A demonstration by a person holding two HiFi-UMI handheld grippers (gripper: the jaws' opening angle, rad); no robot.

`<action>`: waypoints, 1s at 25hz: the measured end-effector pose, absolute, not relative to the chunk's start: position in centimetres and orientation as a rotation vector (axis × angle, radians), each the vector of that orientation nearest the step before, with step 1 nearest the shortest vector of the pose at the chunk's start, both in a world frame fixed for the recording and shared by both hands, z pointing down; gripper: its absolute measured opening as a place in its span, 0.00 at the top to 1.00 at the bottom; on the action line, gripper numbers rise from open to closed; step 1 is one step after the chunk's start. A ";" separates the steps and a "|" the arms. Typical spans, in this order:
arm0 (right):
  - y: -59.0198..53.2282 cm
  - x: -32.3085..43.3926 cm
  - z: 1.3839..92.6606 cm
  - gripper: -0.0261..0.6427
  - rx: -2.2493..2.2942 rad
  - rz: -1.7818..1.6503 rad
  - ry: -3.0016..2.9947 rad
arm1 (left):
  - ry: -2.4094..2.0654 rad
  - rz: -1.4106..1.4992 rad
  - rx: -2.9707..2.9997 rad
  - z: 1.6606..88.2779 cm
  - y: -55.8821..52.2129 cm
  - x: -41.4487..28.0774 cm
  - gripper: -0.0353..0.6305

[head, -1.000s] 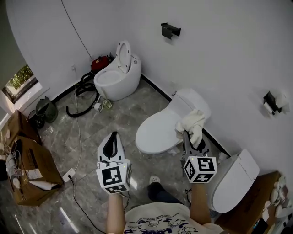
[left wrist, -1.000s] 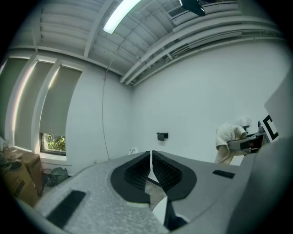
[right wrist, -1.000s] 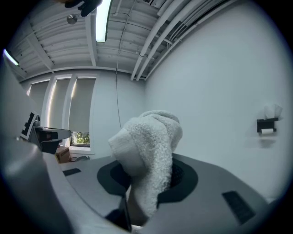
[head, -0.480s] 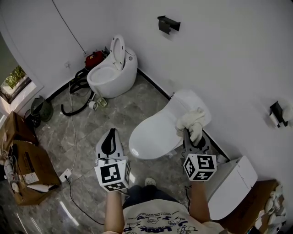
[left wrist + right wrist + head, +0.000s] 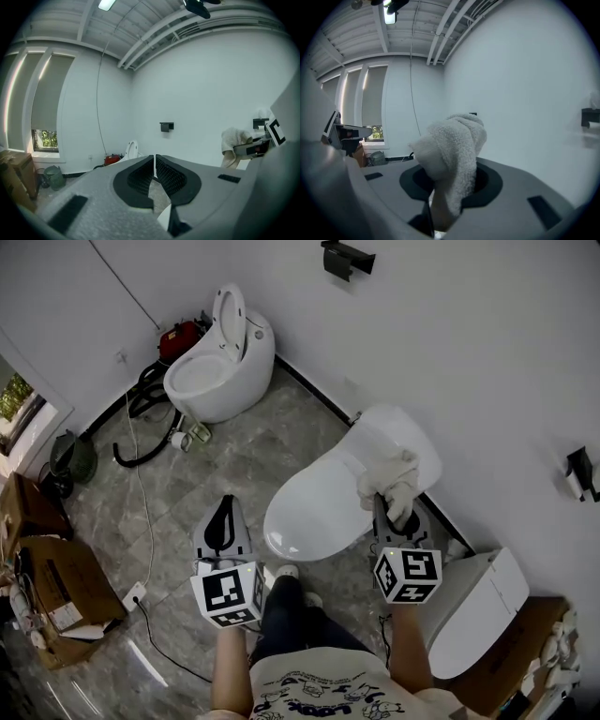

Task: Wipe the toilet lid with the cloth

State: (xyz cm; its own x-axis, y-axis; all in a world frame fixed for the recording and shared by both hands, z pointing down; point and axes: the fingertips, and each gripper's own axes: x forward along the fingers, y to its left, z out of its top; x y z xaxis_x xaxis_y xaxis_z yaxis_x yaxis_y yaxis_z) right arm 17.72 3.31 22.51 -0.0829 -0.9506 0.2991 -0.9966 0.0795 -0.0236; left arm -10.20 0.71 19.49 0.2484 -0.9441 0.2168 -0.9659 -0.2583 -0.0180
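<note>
Cloth (image 5: pixel 392 482): white, fluffy, bunched, pinched by a narrow fold low between the jaws of the right gripper (image 5: pixel 386 510), with the rest flopping loose over the jaw tips. Hangs over the far right end of the toilet lid (image 5: pixel 314 512), close to the wall (image 5: pixel 469 381). Contact with the lid not readable in any view. Toilet lid down, white, glossy, curving away toward near left.

Left gripper (image 5: pixel 227 512) well apart to the left, over the floor (image 5: pixel 234 456), jaws closed to a hairline slit, nothing in them.

Further out: second toilet (image 5: pixel 217 367) with seat up at far left, third toilet (image 5: pixel 473 610) at near right, cardboard boxes (image 5: pixel 42 577) and a cable (image 5: pixel 141 512) on the floor at left, shoe (image 5: pixel 286 573) just below the near rim.

Likely trouble:
- Thin pinch on a bulky wad: may tug out of the jaws once dragged under pressure.
- Loose bulk may roll under, wiping as a lump and leaving strips missed.
- Too steep a press: hard jaw tips on the glossy lid instead of cloth, so scratching.
- Smooth curved surface: easy to skid off the edge and drop the cloth to the floor.
- Cable at left: trip hazard if stepping round.
</note>
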 end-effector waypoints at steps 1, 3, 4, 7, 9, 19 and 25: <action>2.6 17.6 22.9 0.79 1.978 0.334 -2.134 | -1.826 0.283 2.386 19.9 -0.2 -10.4 0.92; 1.2 17.2 23.8 0.79 1.988 0.347 -2.110 | -1.807 0.292 2.390 20.8 -2.0 -10.7 0.92; 0.6 17.0 24.2 0.79 1.993 0.353 -2.099 | -1.797 0.296 2.393 21.2 -2.9 -11.0 0.92; -1.2 16.4 25.4 0.79 2.005 0.356 -2.074 | -1.774 0.309 2.400 22.6 -5.4 -11.6 0.92; -2.3 16.1 26.4 0.79 2.003 0.357 -2.058 | -1.768 0.320 2.401 23.5 -6.7 -12.0 0.92; -5.9 16.0 32.9 0.79 1.924 0.390 -2.004 | -1.759 0.364 2.413 28.7 -11.0 -12.5 0.92; -8.1 16.9 38.4 0.79 1.820 0.412 -1.992 | -1.776 0.364 2.421 31.8 -12.2 -11.3 0.92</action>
State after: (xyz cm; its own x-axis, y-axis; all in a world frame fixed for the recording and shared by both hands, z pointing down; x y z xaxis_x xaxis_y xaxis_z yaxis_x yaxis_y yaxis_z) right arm 16.85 -8.08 38.41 -0.0641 -0.8722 0.4850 -0.9930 0.1042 0.0562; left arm -11.32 -12.17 31.80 0.2840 -0.9227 0.2608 -0.9508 -0.3061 -0.0475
